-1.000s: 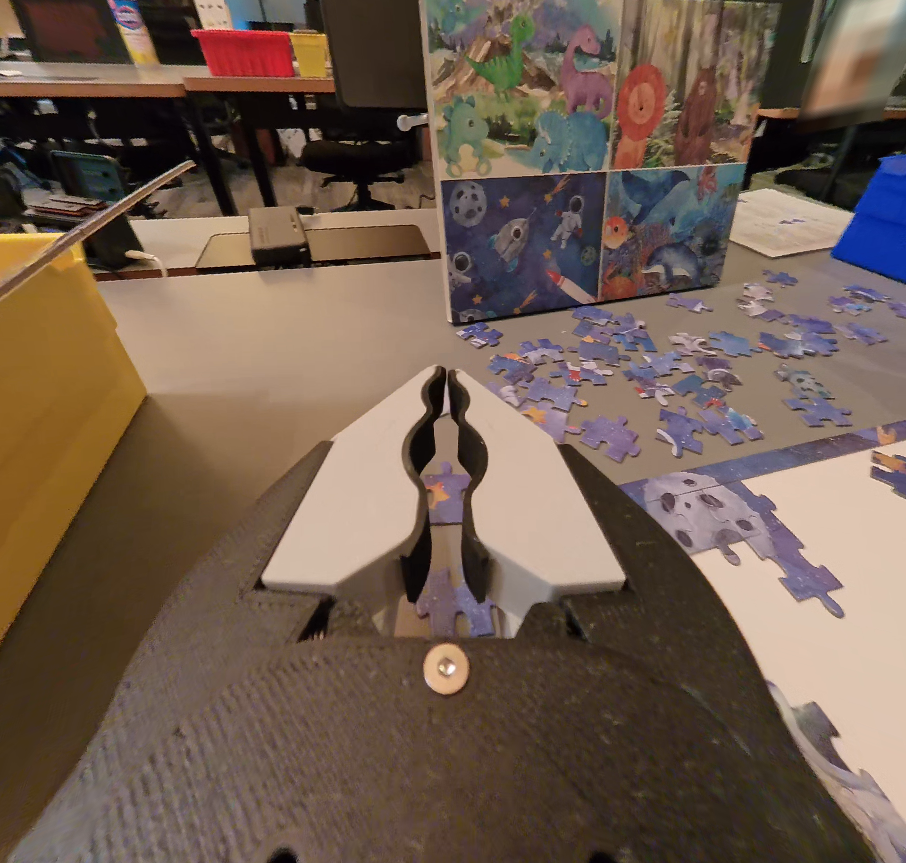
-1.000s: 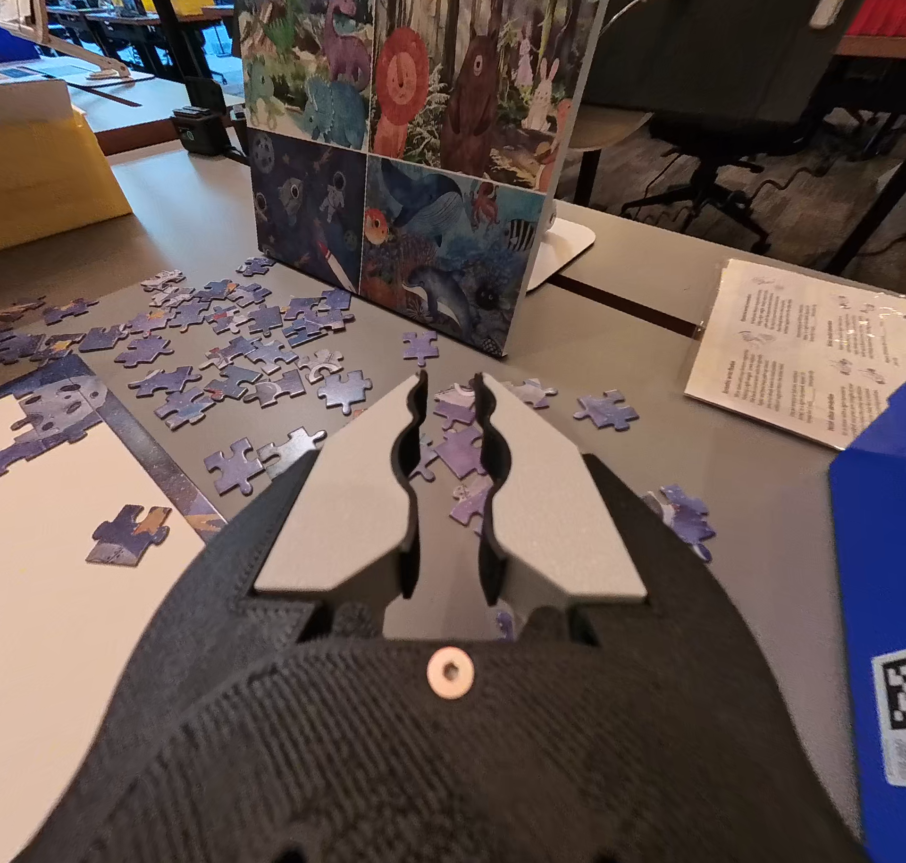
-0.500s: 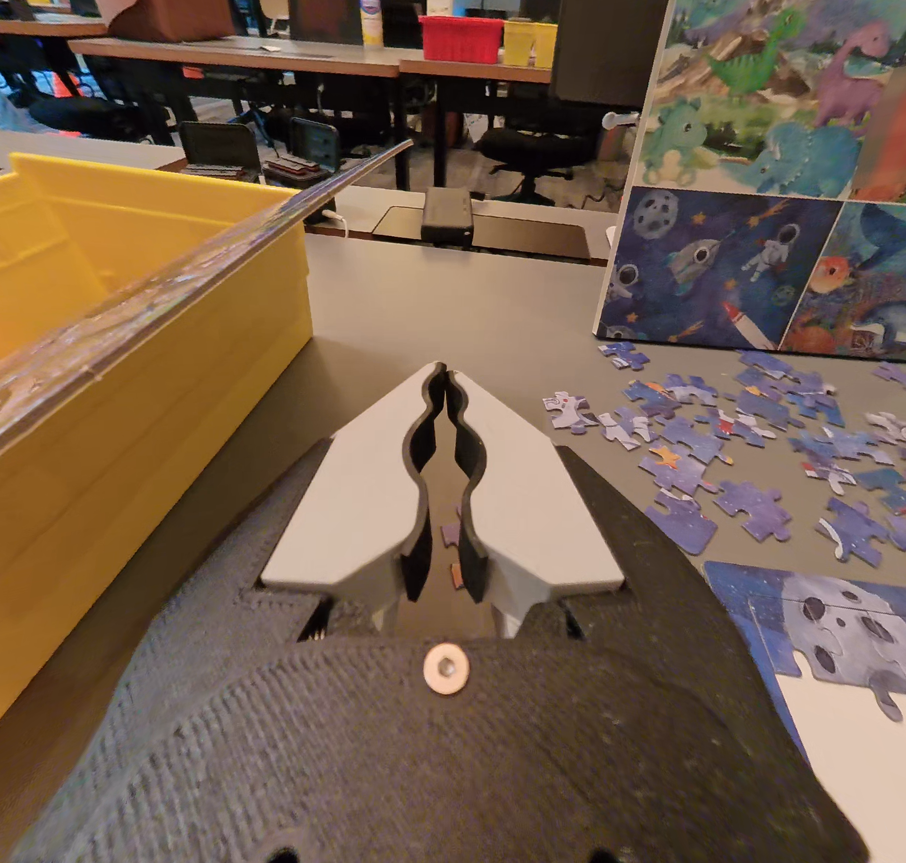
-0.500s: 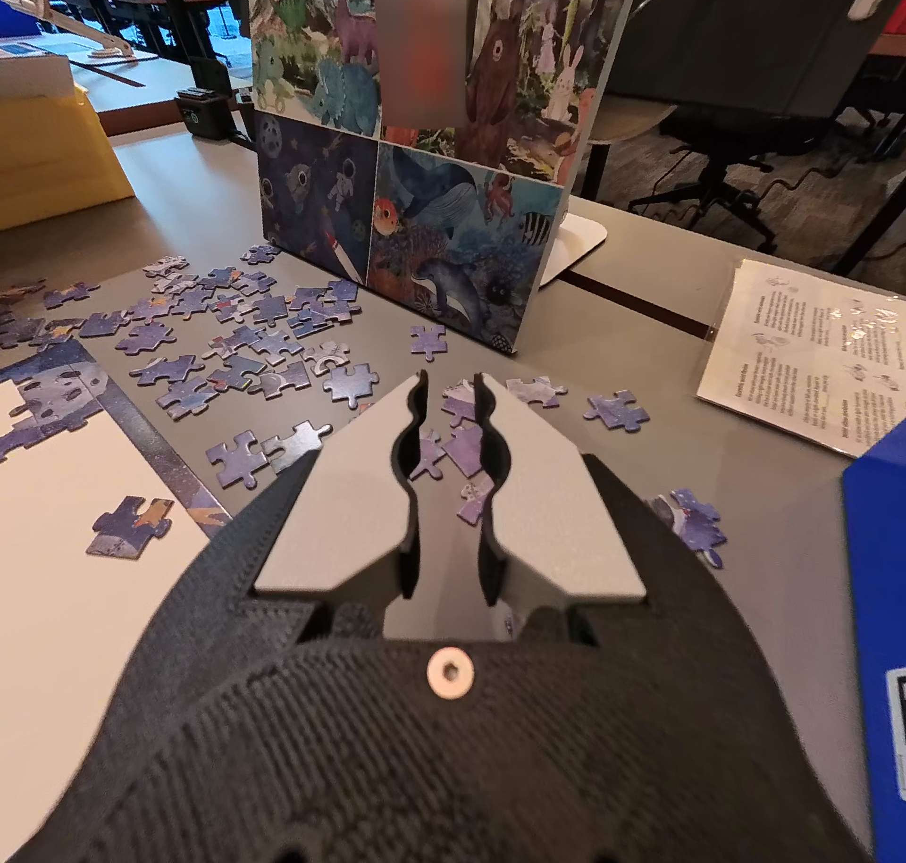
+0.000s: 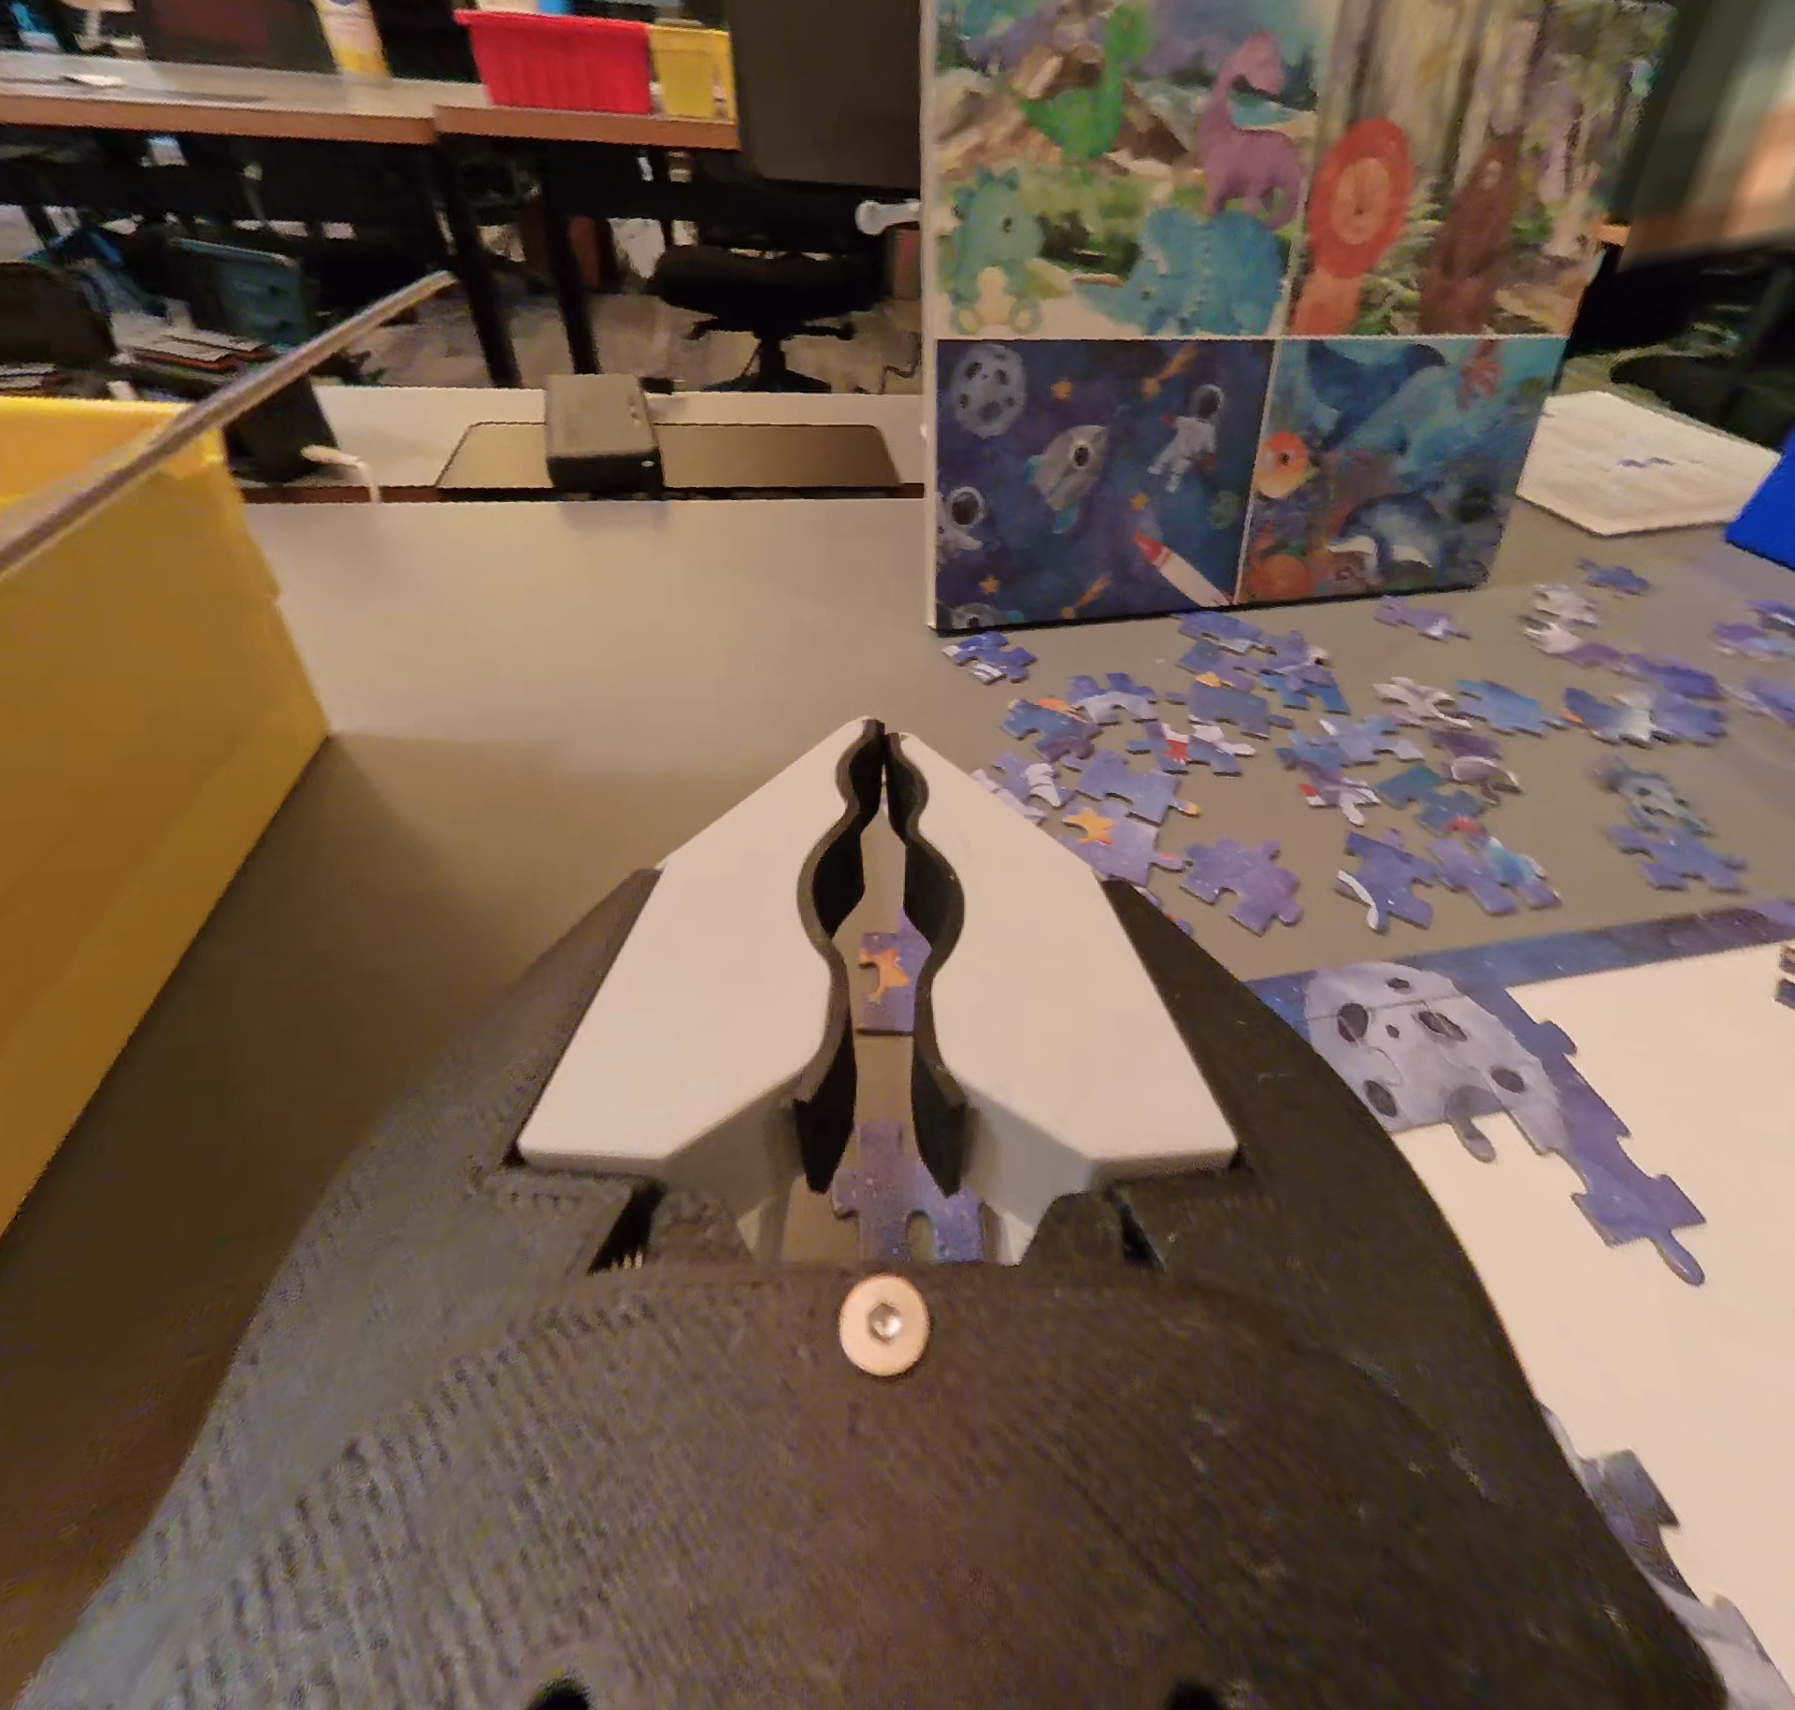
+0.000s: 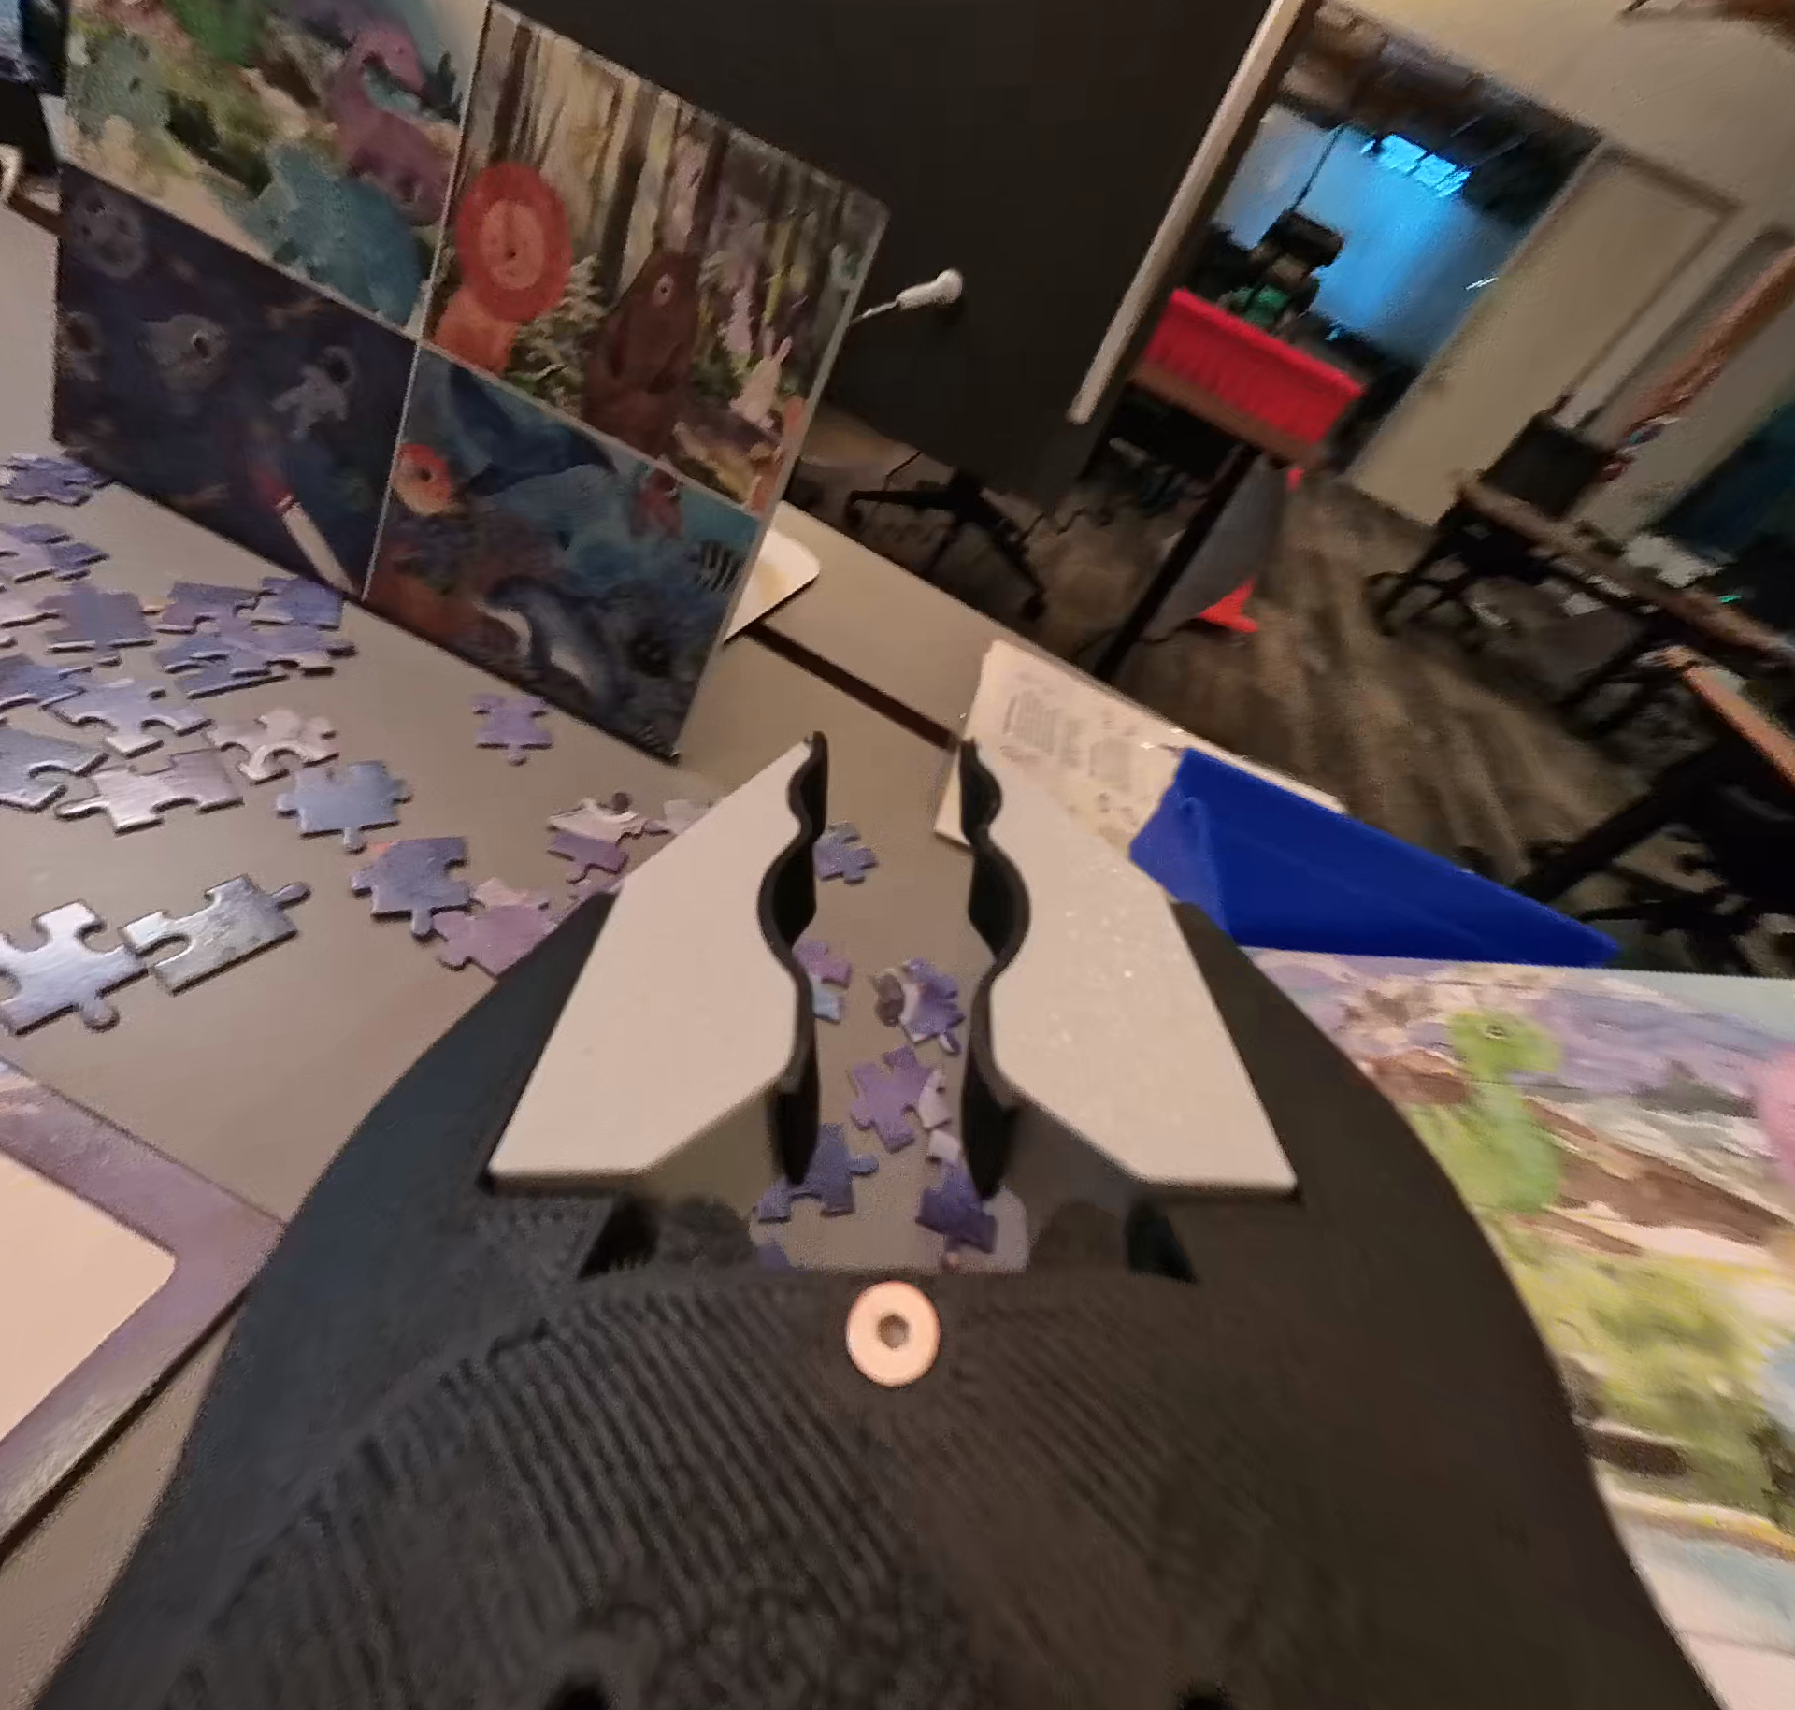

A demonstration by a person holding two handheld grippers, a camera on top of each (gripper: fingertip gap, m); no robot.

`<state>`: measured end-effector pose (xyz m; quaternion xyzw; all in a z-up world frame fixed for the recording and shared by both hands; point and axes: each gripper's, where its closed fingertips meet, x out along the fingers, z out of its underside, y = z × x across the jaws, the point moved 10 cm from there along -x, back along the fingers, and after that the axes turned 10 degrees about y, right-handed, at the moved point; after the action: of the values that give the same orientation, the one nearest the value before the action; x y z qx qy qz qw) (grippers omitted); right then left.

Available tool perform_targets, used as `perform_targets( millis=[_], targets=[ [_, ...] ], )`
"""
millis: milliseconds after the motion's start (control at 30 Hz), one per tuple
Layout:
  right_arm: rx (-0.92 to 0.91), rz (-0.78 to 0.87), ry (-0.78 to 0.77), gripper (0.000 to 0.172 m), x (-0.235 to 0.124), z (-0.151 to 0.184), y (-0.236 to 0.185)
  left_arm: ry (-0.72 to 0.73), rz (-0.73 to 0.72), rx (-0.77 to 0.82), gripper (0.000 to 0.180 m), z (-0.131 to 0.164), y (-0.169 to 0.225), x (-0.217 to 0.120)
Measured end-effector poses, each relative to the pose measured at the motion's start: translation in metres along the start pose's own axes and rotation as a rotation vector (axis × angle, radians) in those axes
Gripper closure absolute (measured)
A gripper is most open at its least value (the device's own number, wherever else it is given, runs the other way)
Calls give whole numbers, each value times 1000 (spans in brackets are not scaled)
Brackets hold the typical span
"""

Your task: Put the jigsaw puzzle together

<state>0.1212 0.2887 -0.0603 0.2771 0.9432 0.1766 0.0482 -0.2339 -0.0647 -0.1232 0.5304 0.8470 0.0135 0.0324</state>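
My left gripper (image 5: 882, 741) is shut, its black pads meeting at the tips with nothing visible between them. It hovers over the grey table (image 5: 583, 643) at the left corner of a white puzzle board (image 5: 1651, 1129), which carries a partly joined moon section (image 5: 1438, 1051). Blue-purple puzzle pieces show below through the slot behind the tips. Several loose pieces (image 5: 1360, 760) lie ahead to the right. My right gripper (image 6: 894, 755) is open and empty, above a few loose pieces (image 6: 913, 993) on the table. More pieces (image 6: 194, 692) spread to its left.
An upright puzzle box (image 5: 1253, 284) with animal and space pictures stands at the back, also in the right wrist view (image 6: 437, 352). A yellow bin (image 5: 117, 741) sits at the left. A blue bin (image 6: 1311, 877), a printed sheet (image 6: 1068, 741) and a dinosaur picture (image 6: 1554, 1178) lie at the right. Left tips to right tips: about 45 cm. The right tips stand about 25 cm off the dinosaur picture (image 6: 1554, 1178).
The left gripper swung left toward the yellow bin, then back right over the board corner, staying shut. The right gripper opened wider and turned right toward the blue bin.
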Motion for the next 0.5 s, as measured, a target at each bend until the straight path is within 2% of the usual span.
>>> perform_targets(
  millis=[200,500],
  targets=[
    [47,43,86,139,-14,-15,8,-22,41,33,180,3,6,4],
    [156,33,74,141,-10,1,15,-38,85,55,180,2,12,14]
  ],
)
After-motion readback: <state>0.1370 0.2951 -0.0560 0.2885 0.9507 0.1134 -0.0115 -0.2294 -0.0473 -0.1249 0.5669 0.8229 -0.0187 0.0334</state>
